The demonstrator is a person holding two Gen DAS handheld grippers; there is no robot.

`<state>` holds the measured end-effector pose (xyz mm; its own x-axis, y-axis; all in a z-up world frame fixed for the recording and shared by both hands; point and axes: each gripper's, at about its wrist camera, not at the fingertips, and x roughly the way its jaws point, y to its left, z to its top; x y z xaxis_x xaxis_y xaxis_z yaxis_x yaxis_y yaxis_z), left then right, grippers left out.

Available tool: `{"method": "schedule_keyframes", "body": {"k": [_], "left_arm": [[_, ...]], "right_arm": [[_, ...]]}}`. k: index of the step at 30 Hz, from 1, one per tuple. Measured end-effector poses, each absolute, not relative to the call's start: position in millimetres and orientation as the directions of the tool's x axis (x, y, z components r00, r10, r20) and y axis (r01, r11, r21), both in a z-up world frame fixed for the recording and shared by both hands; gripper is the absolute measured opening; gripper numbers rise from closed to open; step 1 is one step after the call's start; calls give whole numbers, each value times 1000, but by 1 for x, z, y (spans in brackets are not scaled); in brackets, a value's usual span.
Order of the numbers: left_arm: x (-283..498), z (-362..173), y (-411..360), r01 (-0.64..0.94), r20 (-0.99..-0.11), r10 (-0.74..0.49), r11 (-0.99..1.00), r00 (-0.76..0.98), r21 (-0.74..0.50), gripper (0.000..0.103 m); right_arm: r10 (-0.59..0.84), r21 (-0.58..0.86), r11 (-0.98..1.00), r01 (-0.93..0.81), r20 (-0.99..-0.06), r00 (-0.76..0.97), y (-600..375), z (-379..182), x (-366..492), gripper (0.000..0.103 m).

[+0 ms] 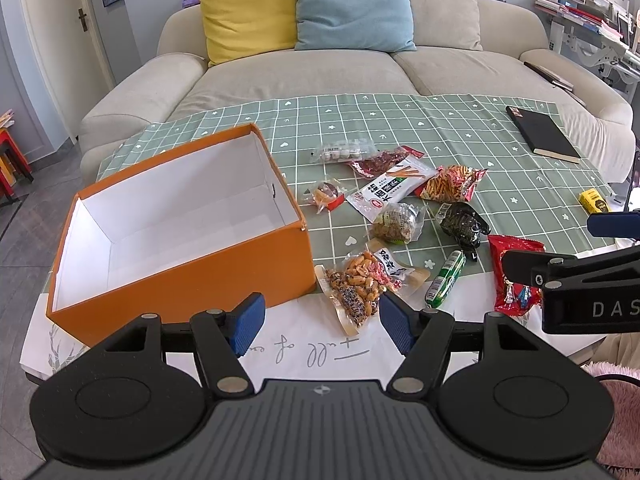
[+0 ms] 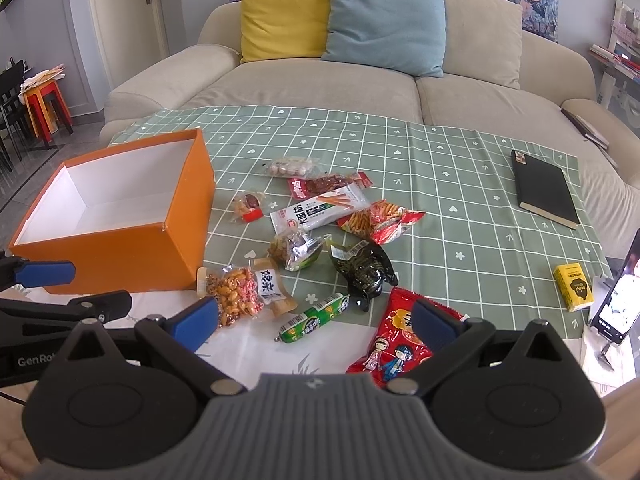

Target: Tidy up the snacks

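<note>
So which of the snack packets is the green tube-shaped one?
The green sausage stick, lying between the peanut packet and the red cartoon bag; every other snack is a flat pouch.

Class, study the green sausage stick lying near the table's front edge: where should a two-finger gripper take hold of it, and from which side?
Grip the green sausage stick at mid-length, coming down from above with the fingers across its narrow width. It lies flat and slanted, clear of neighbouring packets there, while its crimped ends would probably slip. The open right gripper looks nearest.

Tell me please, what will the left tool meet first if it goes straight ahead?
Probably the peanut packet just ahead between the open left tool, beside the orange box; depth is uncertain.
</note>
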<state>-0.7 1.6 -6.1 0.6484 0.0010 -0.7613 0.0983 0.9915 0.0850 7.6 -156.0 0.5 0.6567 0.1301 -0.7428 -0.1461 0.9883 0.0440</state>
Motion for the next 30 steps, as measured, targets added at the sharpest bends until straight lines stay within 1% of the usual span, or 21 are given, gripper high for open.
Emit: {"method": "schedule_keyframes", "body": {"k": [16,19,24,28,30], "left_arm": [[0,-8,-1,116,-772,-18,991,635,72,78],[2,-9,-3,158,-774,-52,986,631,63,78],[5,-14,-8,247,-769,-103,966,630,73,80],[12,-23,-9,292,-768,-151,955,622,49,81],[16,-29,-10,311,-766,-168,949,621,43,81]], "right_arm": [[131,47,988,-147,-753,645,-154,-8,8,99],[127,50,989,-138,-761,637,-156,-11,11,99],[49,-46,991,-124,-748,662,-159,-21,16,99],[58,-49,990,-135,-727,684,-169,-31,22,99],[78,-25,989,-143,-737,672,-174,-37,25,99]]}}
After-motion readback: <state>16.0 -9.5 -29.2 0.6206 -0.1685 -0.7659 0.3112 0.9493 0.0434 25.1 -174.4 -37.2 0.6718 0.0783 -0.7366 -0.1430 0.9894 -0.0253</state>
